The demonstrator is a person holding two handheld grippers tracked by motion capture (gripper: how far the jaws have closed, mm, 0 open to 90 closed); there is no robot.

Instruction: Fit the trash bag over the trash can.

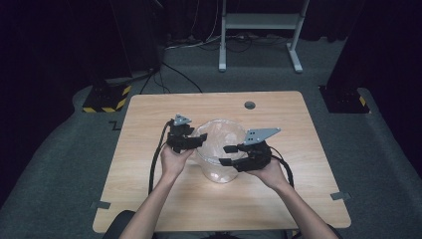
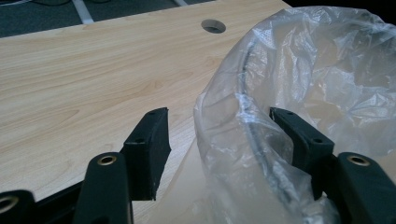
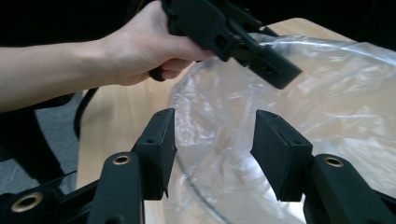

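Observation:
A clear round bin (image 1: 219,172) lined with a crinkled clear plastic bag (image 1: 221,134) stands at the middle of the wooden table (image 1: 149,114). My left gripper (image 1: 199,141) is at the bin's left rim. In the left gripper view its jaws (image 2: 218,116) stand apart astride the bag's edge (image 2: 224,112), one jaw outside and one inside the bag (image 2: 327,70). My right gripper (image 1: 225,155) is at the front right rim. Its jaws (image 3: 215,119) are open with the bag film (image 3: 355,93) and rim between them, not pinched. The left gripper (image 3: 275,70) shows across the bin there.
A round cable hole (image 1: 250,105) sits near the table's far edge. Beyond the table, a white metal stand (image 1: 259,22) and loose cables lie on the grey floor. A yellow-and-black striped base (image 1: 107,97) stands at the far left.

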